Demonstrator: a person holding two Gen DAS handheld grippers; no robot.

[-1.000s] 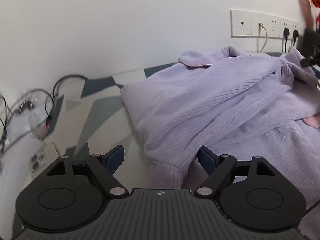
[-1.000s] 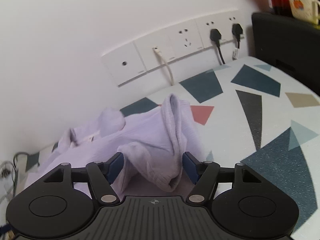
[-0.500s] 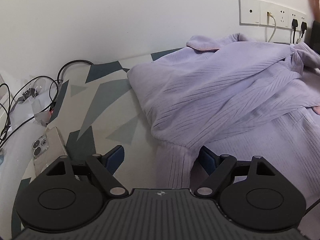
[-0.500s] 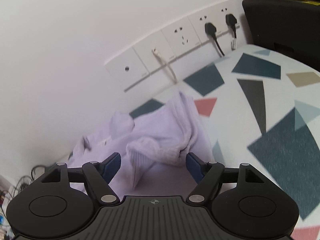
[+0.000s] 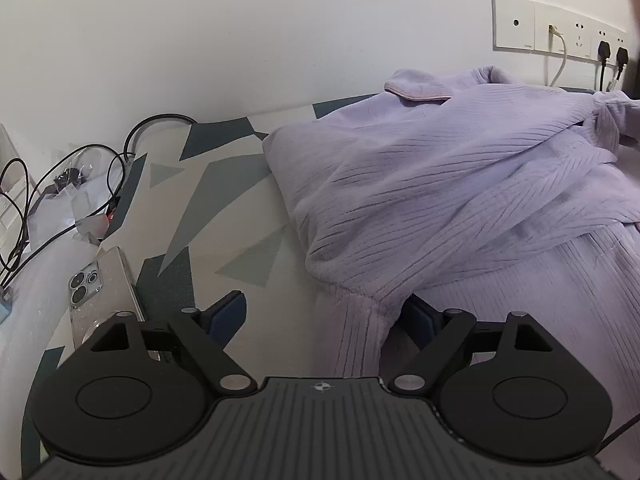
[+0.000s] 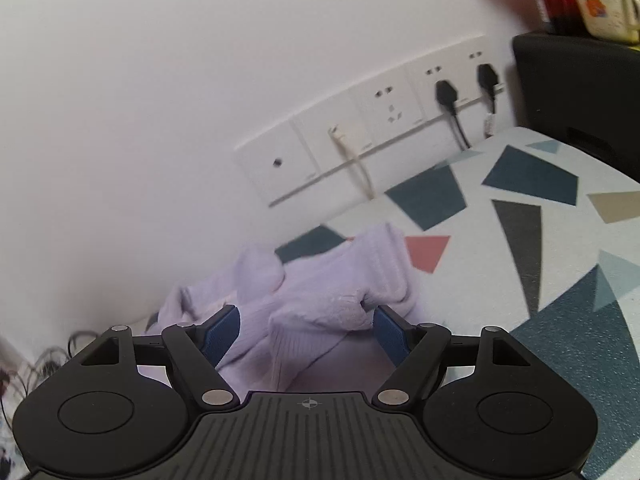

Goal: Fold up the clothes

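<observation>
- Since a second ago, both views have shifted: the left wrist view has tipped down and leftward, so a phone (image 5: pixel 105 300) in a clear case that was out of sight now lies in plain view on the patterned tabletop (image 5: pixel 208 208), beside the tangle of black cables (image 5: pixel 60 184).
- The lilac ribbed garment (image 5: pixel 460 184) lies spread on the tabletop against the wall, its pink-edged collar (image 5: pixel 420 88) at the far side; it fills more of the left view than before, and its left sleeve is folded across the body.
- The left gripper (image 5: pixel 326 314) has its jaws spread wide, and they have just been opening a little further; the sleeve cuff (image 5: pixel 360 336) hangs between them nearer the right finger, with the left pad clear of it. Whether the right pad touches cloth I cannot tell.
- The right gripper (image 6: pixel 306 326) has also just been opening its jaws. A second ago the other sleeve end stood bunched upright between the pads; now that cuff (image 6: pixel 316 320) has slumped lower and lies between the blue pads (image 6: pixel 222 330) with gaps on both sides, so nothing is pinched.
- The wall sockets (image 6: pixel 384 136) sit higher and further right in the right wrist view than earlier, and a mug (image 6: pixel 604 4) on the black box (image 6: pixel 580 92) shows at the top corner.
</observation>
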